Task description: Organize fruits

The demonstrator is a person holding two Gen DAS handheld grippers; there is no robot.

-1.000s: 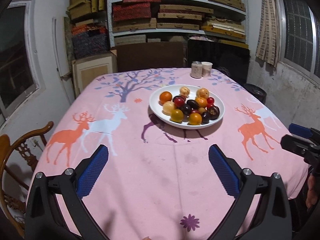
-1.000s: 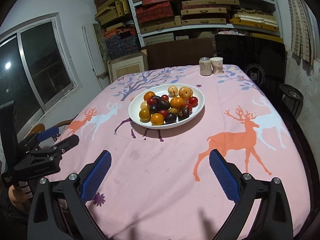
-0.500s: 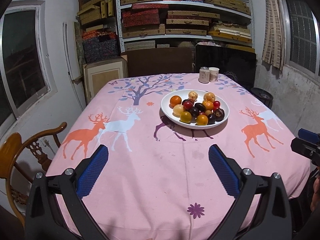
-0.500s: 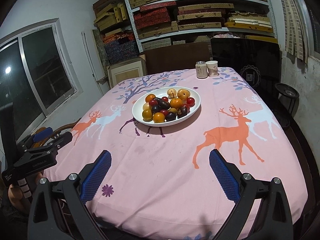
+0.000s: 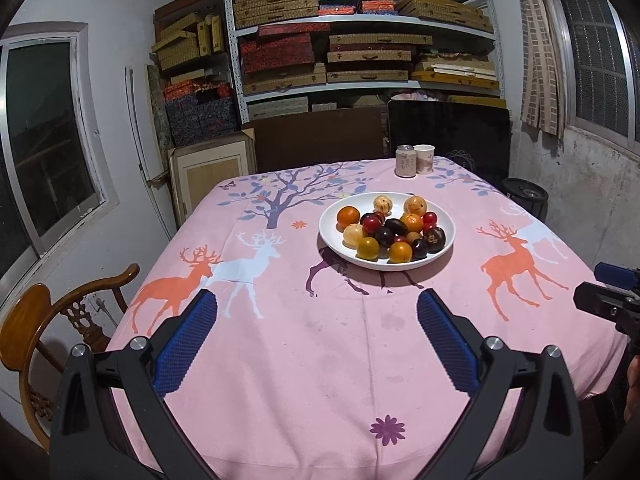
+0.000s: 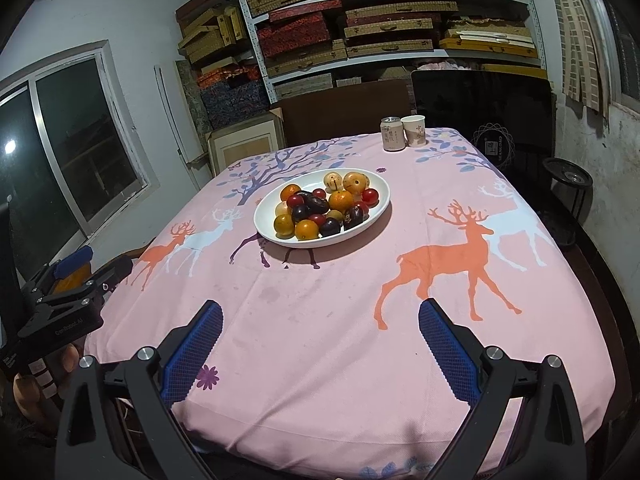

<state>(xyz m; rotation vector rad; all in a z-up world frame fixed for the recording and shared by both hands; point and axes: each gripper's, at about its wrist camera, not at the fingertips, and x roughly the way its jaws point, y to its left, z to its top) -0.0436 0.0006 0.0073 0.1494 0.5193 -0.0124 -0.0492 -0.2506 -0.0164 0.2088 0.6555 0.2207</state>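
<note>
We held the left gripper (image 5: pixel 316 320) and right gripper (image 6: pixel 320 330) over the tabletop (image 5: pixel 320 360), jaws wide apart, empty; the fruit plate (image 5: pixel 448 222) sat at 12 o'clock.

White walls, shelves (image 5: pixel 360 40) stacked with boxes, dark windows (image 5: pixel 44 132) left, curtain (image 5: pixel 538 48) right, wooden chair (image 5: pixel 60 320), pink-clothed table (image 5: pixel 320 360).

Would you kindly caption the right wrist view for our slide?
Open right hand-held gripper faces a white plate of mixed fruit on a pink deer-print tablecloth.
</note>
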